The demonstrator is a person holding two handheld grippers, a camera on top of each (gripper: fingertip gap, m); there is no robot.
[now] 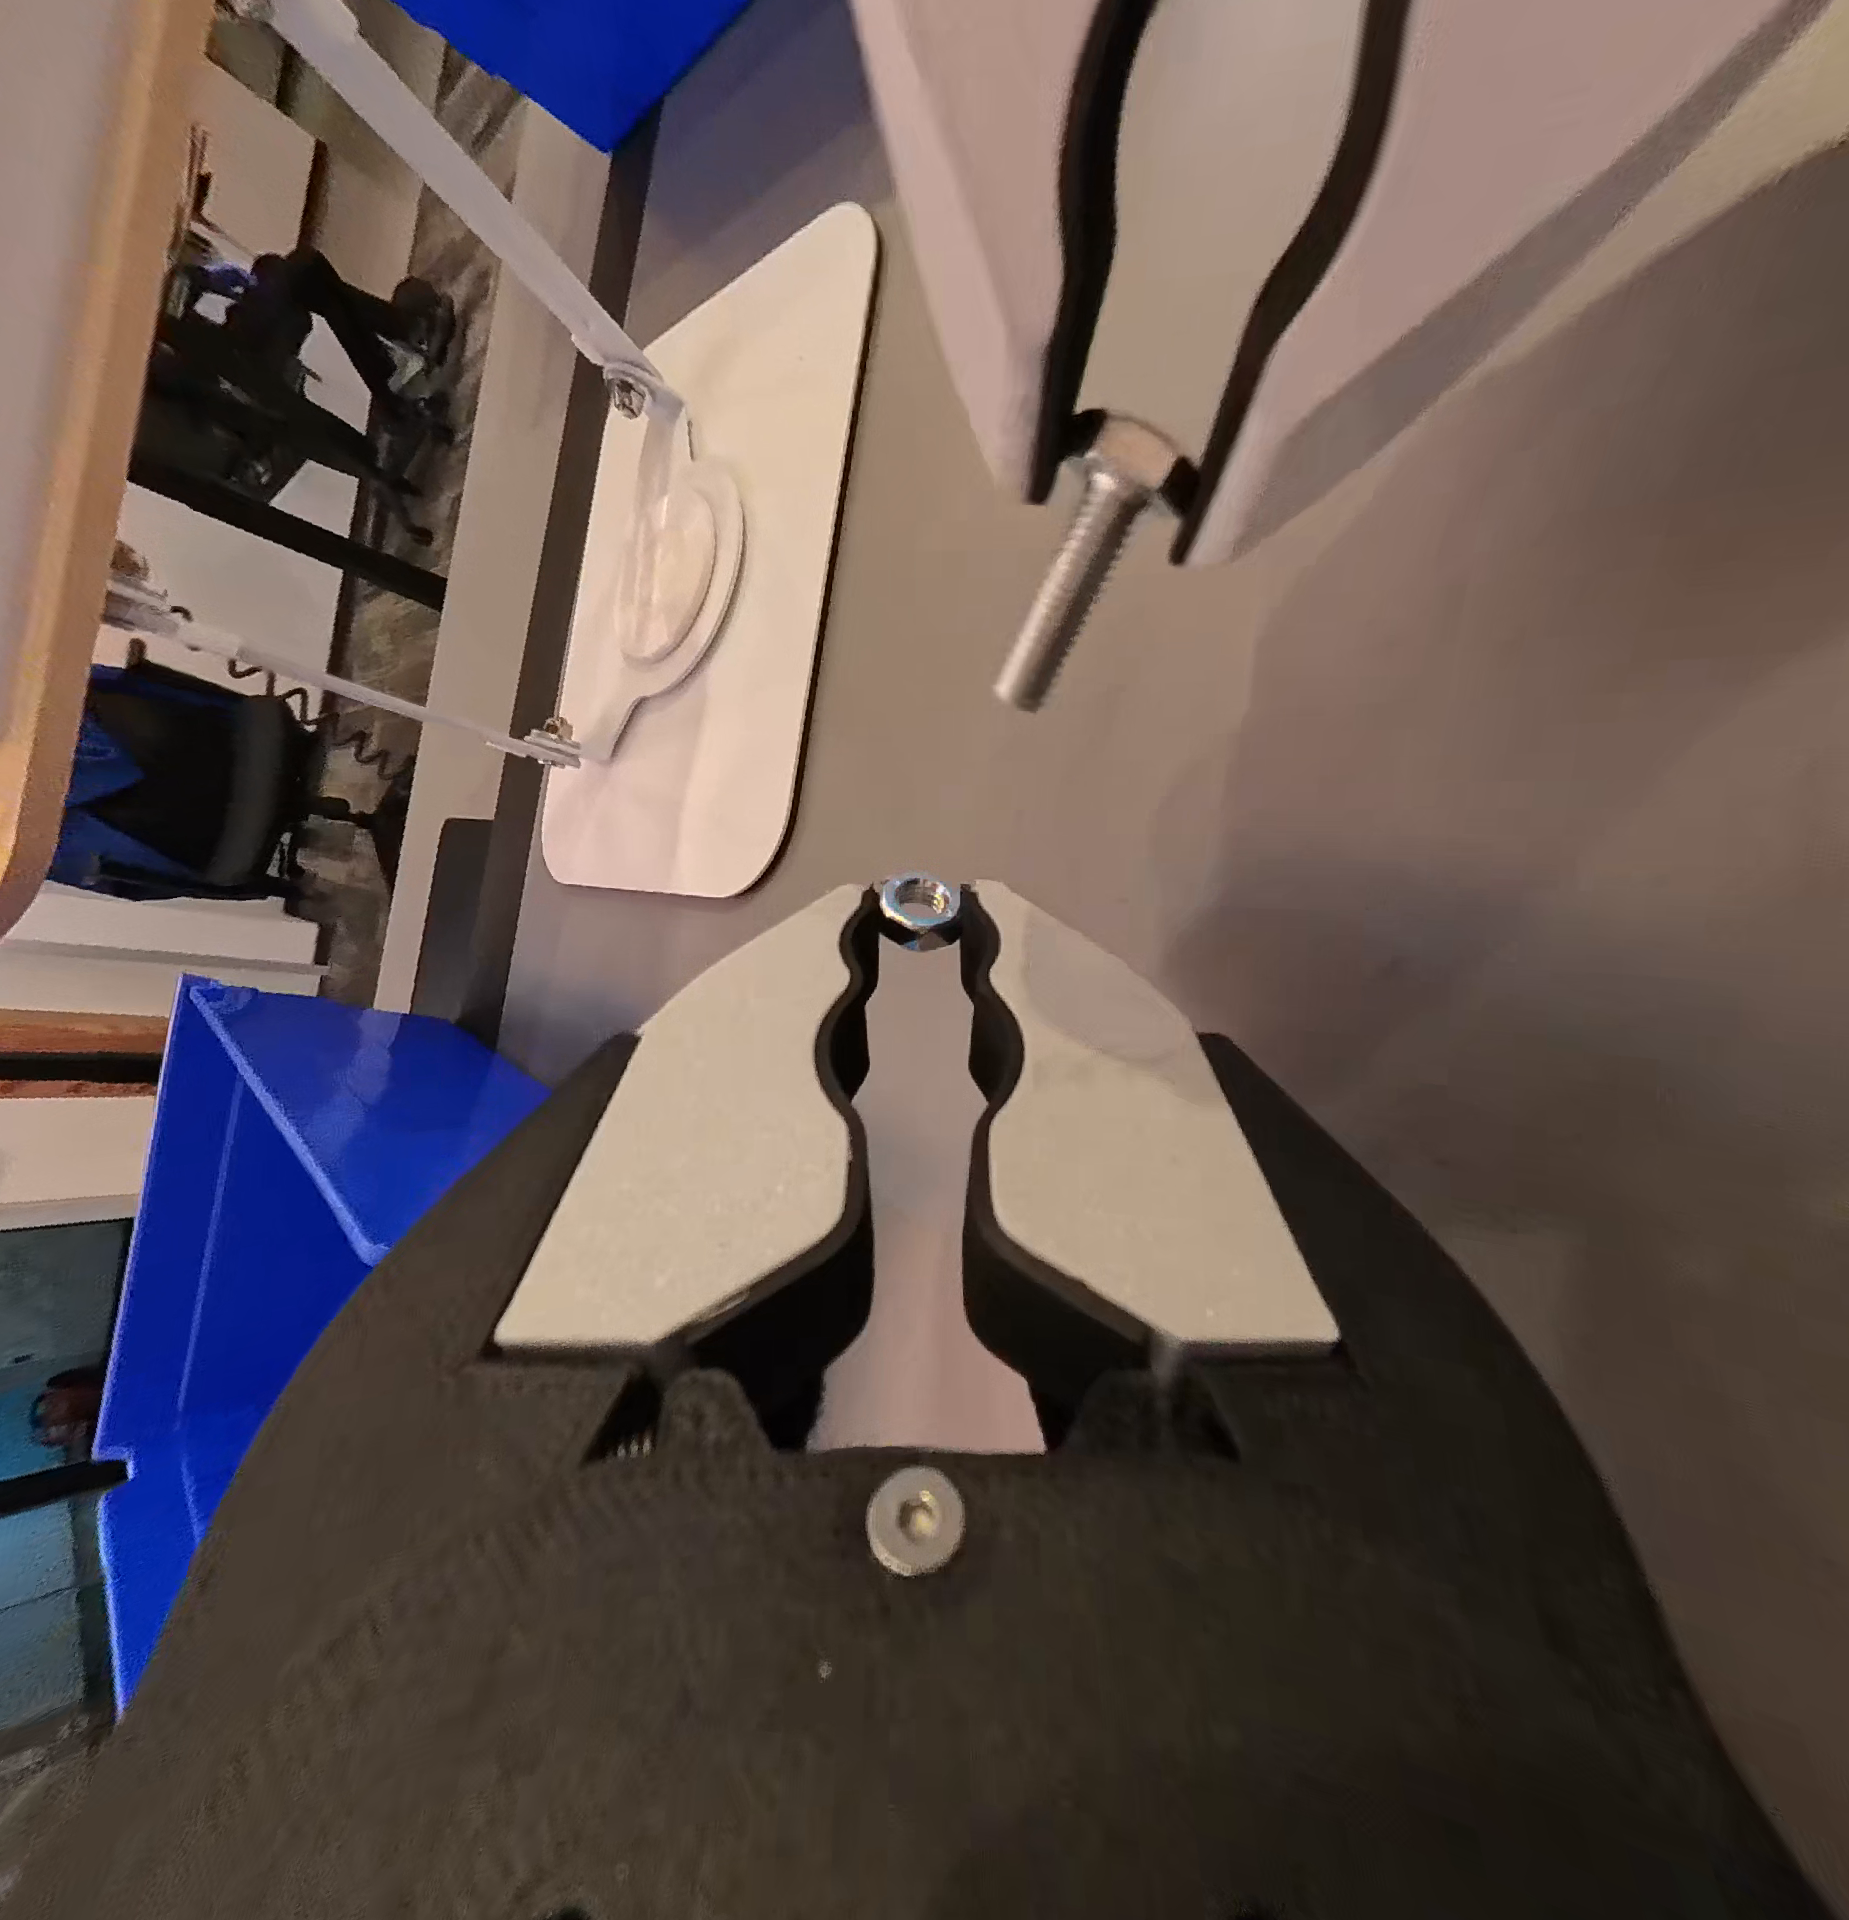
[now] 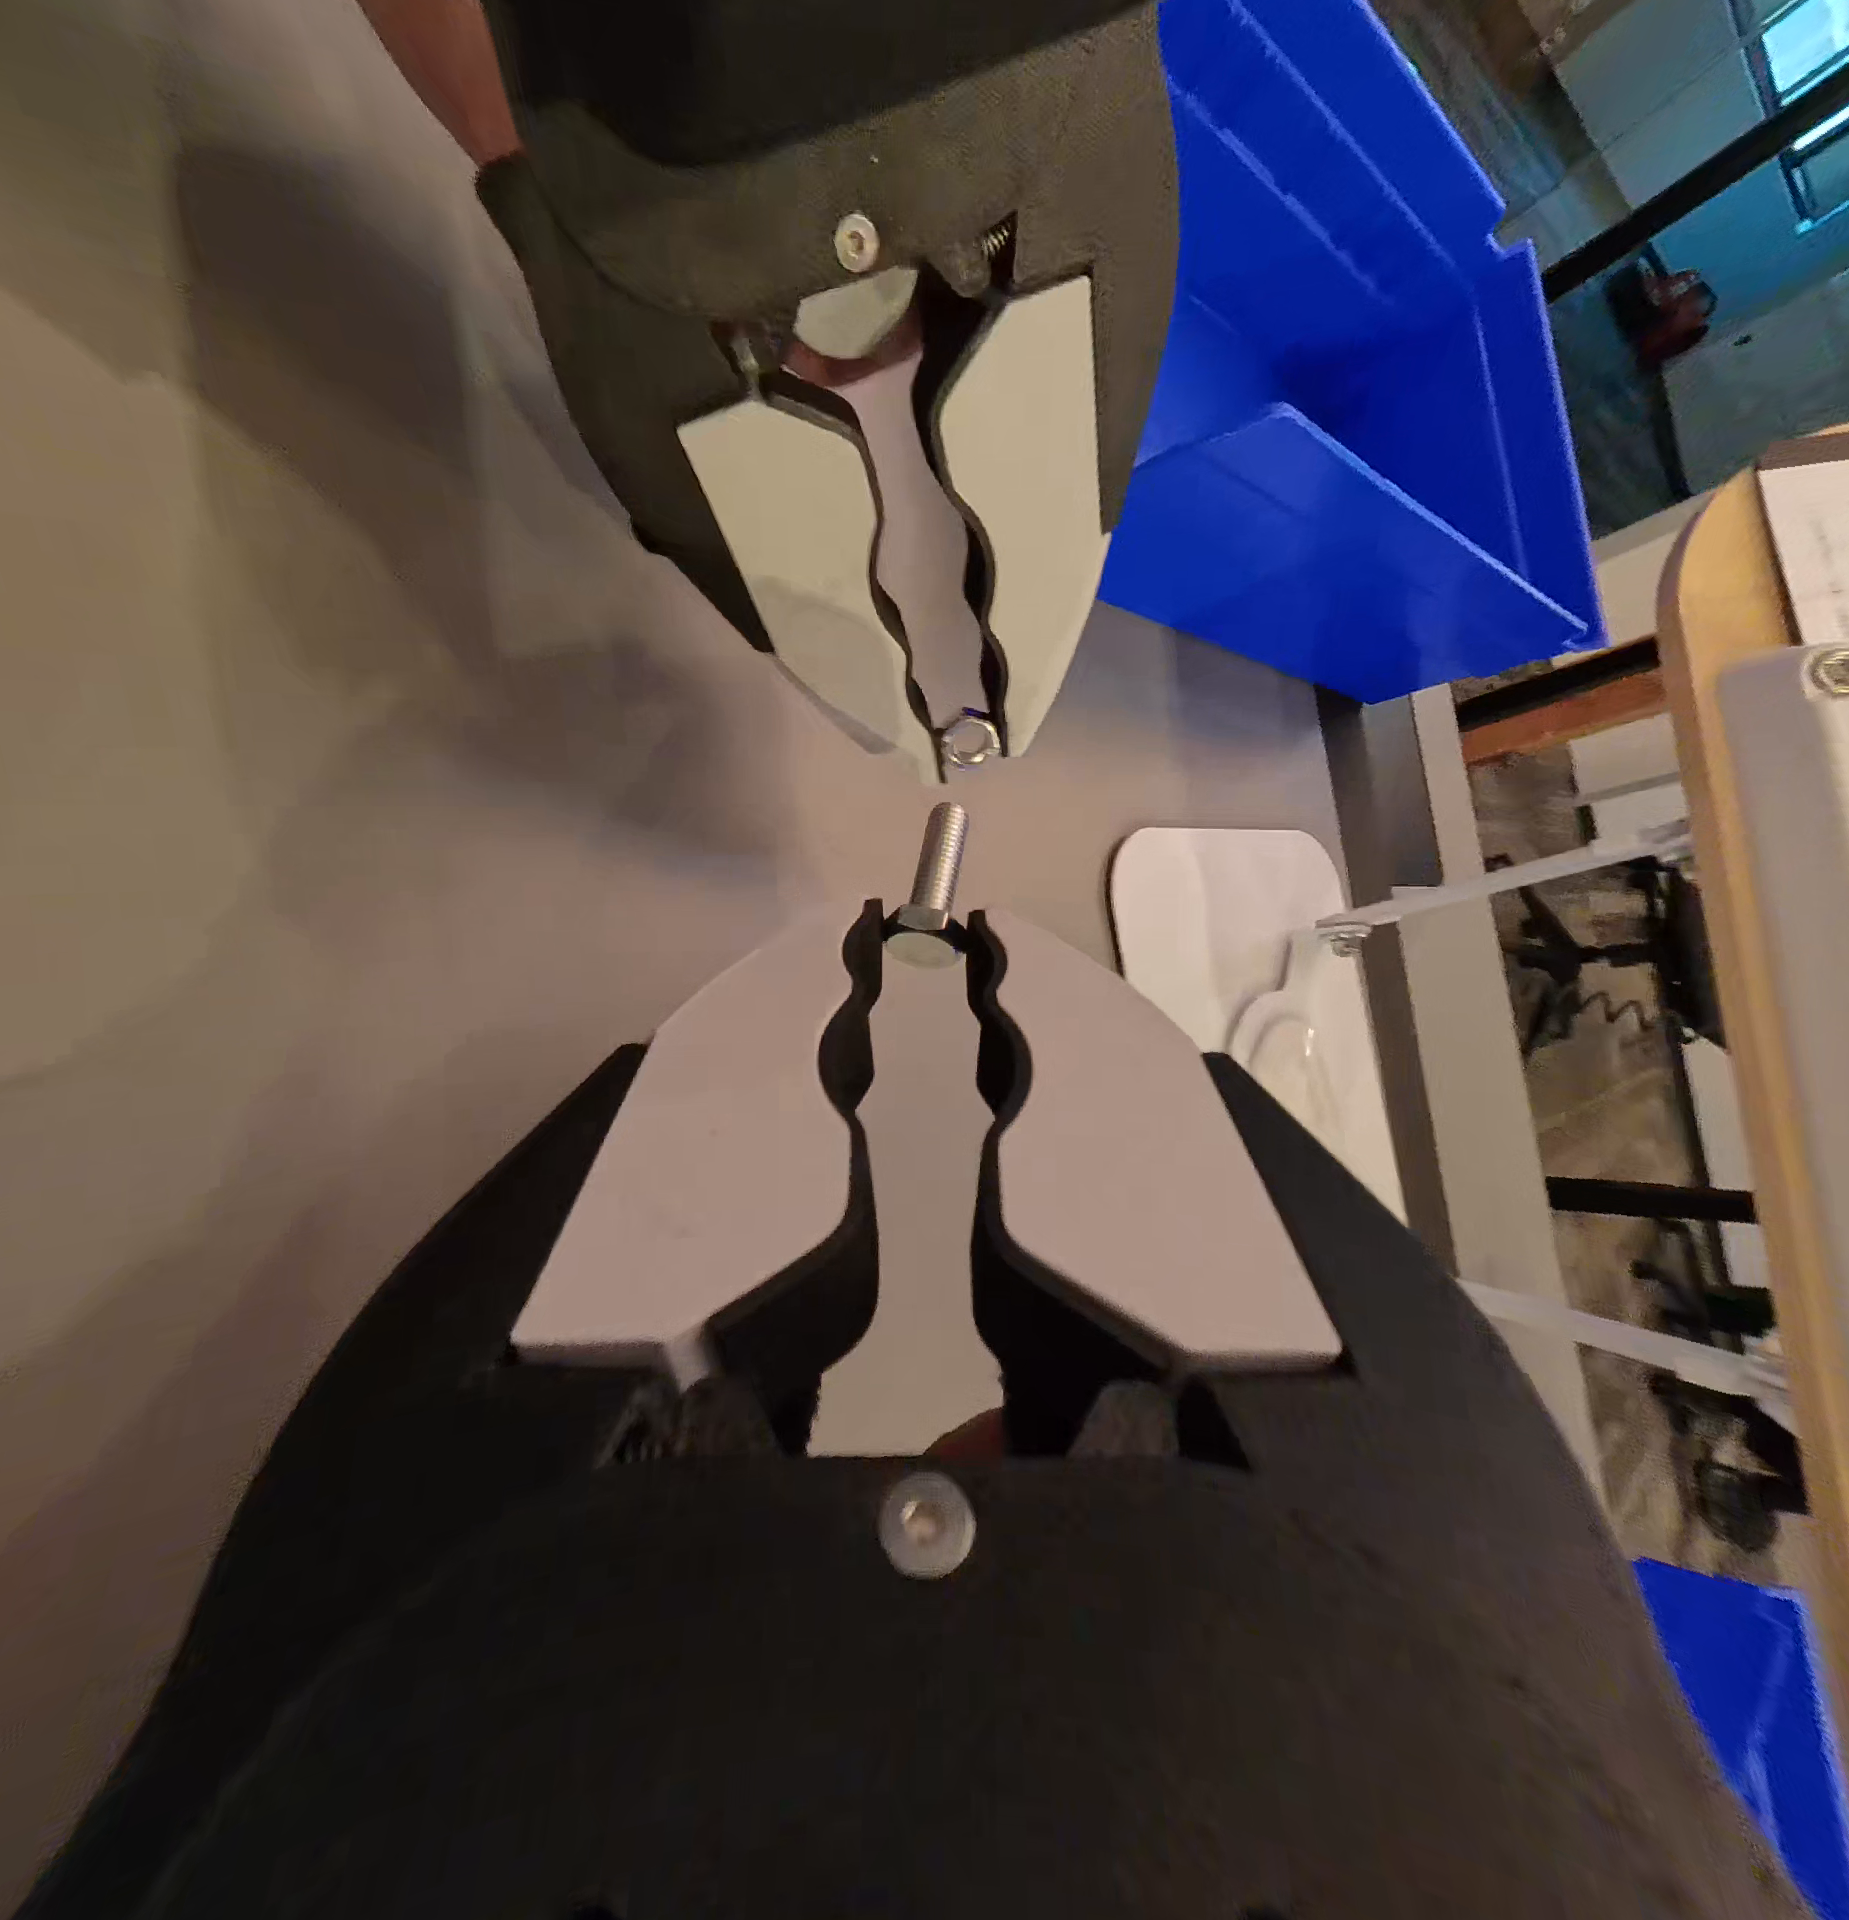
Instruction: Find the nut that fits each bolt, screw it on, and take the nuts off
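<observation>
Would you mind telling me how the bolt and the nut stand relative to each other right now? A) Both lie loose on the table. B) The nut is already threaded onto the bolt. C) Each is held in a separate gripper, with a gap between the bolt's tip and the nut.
C: the right gripper clamps the bolt by its head, and the left gripper pinches the nut, with bare table visible between the two.

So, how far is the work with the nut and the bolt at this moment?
Done: both parts are picked up. The left gripper pinches a silver nut at its fingertips; the right gripper grips a silver bolt by its hex head.
In hand: the bolt's threaded tip points at the nut, with a small gap between them.
Left: join them, screw the nut on, then take it off. No other bolts or nuts are visible.
</observation>
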